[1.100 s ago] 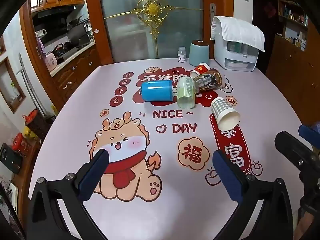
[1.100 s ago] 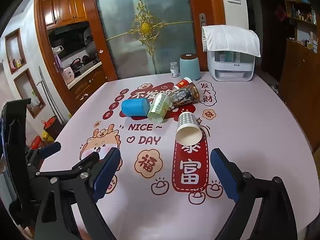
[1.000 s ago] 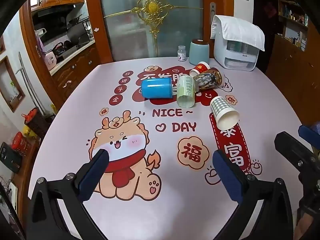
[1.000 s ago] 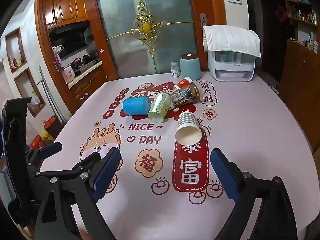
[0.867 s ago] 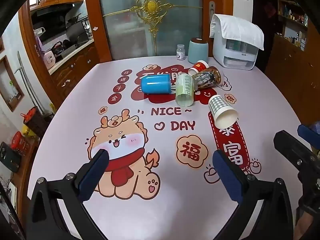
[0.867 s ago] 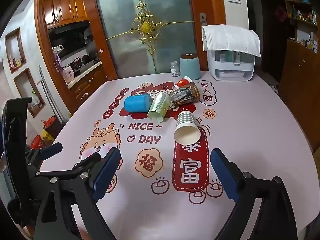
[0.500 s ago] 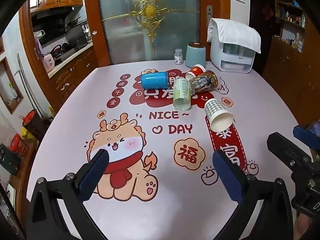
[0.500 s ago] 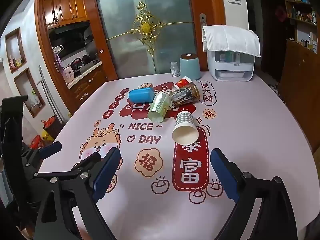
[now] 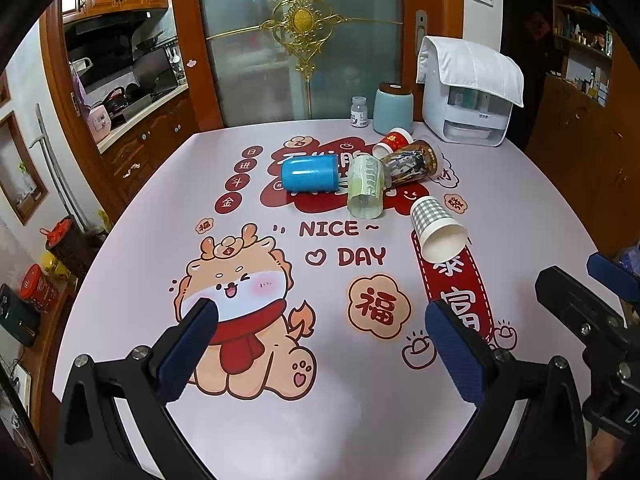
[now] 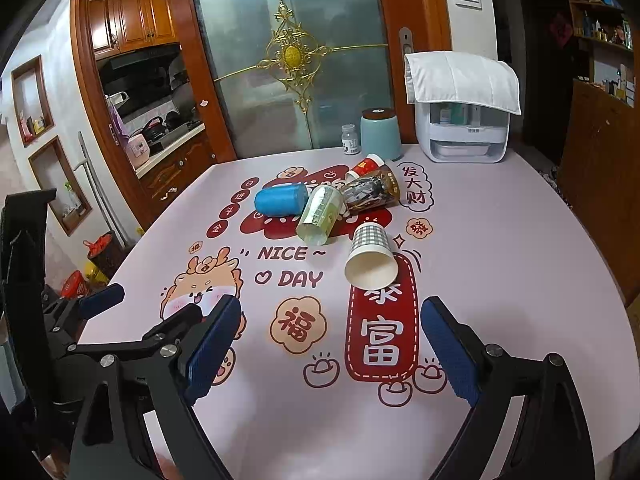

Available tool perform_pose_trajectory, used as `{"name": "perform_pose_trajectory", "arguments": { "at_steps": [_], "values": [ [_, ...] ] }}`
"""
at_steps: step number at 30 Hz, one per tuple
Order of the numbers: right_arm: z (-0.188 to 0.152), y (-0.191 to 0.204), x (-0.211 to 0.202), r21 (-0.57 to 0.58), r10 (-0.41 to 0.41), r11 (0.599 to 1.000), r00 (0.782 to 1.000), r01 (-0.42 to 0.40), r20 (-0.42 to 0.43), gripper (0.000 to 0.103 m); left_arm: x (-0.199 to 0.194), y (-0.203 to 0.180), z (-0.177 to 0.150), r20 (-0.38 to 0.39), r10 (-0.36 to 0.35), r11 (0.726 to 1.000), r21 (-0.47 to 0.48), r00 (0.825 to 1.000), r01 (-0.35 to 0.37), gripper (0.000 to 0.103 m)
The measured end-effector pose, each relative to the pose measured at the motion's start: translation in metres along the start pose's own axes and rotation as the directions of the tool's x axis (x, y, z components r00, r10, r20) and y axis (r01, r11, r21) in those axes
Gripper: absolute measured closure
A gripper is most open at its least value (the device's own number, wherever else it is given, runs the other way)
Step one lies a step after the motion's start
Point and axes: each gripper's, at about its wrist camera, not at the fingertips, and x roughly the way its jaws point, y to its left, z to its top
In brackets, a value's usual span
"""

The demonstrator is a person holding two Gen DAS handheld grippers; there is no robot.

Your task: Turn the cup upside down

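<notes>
Toward the far edge of the round table (image 9: pixel 520 200), which is covered in a pale pink printed cloth, five cups lie on their sides in a loose cluster. Leftmost is a blue plastic cup (image 9: pixel 307 175) (image 10: pixel 280 200), and just beside it a translucent pale green cup (image 9: pixel 365 192) (image 10: pixel 319 214) points its mouth toward the near edge. Behind that one lie a clear cup with dark printed artwork (image 9: pixel 410 164) (image 10: pixel 370 192) and a small red paper cup (image 9: pixel 392 141) (image 10: pixel 366 167), close together. Nearest of the group, a grey-checked paper cup (image 9: pixel 437 227) (image 10: pixel 371 257) rests apart from the others, its white open mouth turned toward the near edge.

At the far edge stand a light blue canister with a brown lid (image 9: pixel 393 107), a small white bottle (image 9: pixel 359 111) and a white appliance draped with a white towel (image 9: pixel 466 92).

Over the near edge, the left gripper (image 9: pixel 318 334) hangs above the cartoon dragon print with its blue-padded fingers spread wide and nothing between them. To its right, the right gripper (image 10: pixel 330 332) is likewise wide apart and empty.
</notes>
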Motion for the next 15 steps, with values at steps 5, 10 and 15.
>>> {"name": "perform_pose_trajectory", "arguments": {
  "at_steps": [5, 10, 15],
  "values": [
    [-0.0001, 0.0010, 0.0001, 0.000, 0.000, 1.000, 1.000, 0.000, 0.002, 0.010, 0.0001, -0.0002, 0.0001, -0.001, 0.002, 1.000, 0.002, 1.000, -0.002, 0.001],
    [-0.0010, 0.0018, -0.0004, -0.001, 0.001, 1.000, 1.000, -0.001, 0.003, 0.010, -0.0005, 0.0003, -0.0004, 0.000, 0.001, 1.000, 0.001, 1.000, -0.001, 0.001],
    [-0.0005, 0.0027, -0.0007, -0.002, 0.002, 1.000, 1.000, -0.002, 0.003, 0.010, -0.0006, 0.0002, -0.0006, 0.000, 0.000, 1.000, 0.002, 1.000, 0.000, 0.001]
  ]
}}
